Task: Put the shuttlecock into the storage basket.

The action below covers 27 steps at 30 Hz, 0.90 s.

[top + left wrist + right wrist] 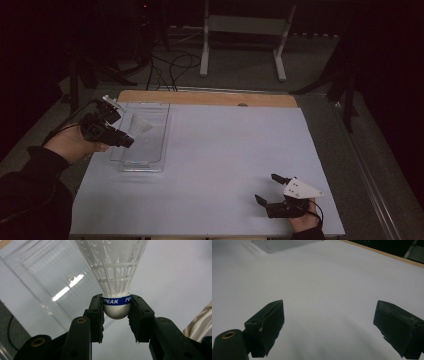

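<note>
Nearest me, my right gripper [266,189] rests on the white table [225,150] near its front edge, jaws spread wide with nothing between them. Farther off at the left, my left gripper [131,140] is clamped on the rounded cork of a white shuttlecock [116,277], skirt pointing away, held over the clear plastic tray [162,145]. I judge I'm mid-carry; next, probably, lower it inside the walls and let go, though the dim view blurs depth.

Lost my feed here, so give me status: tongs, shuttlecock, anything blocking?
Left tongs shut on shuttlecock at its cork, over clear tray. Right tongs open, low over white table. Nothing in the way.
</note>
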Tool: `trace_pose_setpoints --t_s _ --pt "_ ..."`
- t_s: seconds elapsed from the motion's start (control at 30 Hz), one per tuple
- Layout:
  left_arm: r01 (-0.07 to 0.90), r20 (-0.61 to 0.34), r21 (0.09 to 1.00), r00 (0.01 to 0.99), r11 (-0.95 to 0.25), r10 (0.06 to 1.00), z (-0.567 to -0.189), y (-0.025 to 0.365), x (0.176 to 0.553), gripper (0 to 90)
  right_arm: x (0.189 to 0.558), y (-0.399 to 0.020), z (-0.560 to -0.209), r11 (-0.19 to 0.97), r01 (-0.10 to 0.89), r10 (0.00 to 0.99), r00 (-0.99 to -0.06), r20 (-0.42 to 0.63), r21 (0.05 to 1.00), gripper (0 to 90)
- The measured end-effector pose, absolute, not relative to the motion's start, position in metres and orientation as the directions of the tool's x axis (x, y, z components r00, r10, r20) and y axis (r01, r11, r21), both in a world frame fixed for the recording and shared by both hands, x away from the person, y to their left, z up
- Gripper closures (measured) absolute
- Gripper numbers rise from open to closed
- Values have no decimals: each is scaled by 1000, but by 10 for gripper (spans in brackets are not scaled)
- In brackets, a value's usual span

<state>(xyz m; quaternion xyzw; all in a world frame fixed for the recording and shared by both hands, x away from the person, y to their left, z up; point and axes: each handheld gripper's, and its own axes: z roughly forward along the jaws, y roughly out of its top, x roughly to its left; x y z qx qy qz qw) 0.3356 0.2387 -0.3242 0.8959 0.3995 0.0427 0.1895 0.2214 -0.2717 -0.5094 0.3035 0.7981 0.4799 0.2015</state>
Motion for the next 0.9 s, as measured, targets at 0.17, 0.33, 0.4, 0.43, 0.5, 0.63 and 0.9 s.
trace_pose_setpoints --t_s 0.17,0.33,0.4,0.43,0.5,0.63,0.9 --pt "724 -53 364 644 -586 763 -328 246 335 659 221 -272 -509 352 290 679 -734 -29 890 99" --pt "741 -59 364 622 -564 780 -333 252 335 659 221 -272 -509 354 292 678 -734 -29 889 99" --pt "746 -54 365 615 -557 787 -335 254 336 659 221 -272 -509 355 289 678 -735 -32 889 99" --pt "745 -57 369 615 -555 787 -337 254 336 659 221 -272 -509 354 290 677 -735 -30 889 99" --pt "745 -56 379 610 -549 790 -338 256 336 659 221 -272 -509 355 289 678 -734 -32 889 99" --pt "738 -53 404 608 -540 792 -345 260 336 659 221 -272 -509 356 292 678 -735 -30 888 99" --pt "714 -40 422 631 -559 775 -365 266 338 659 221 -272 -510 356 295 676 -736 -27 887 99"
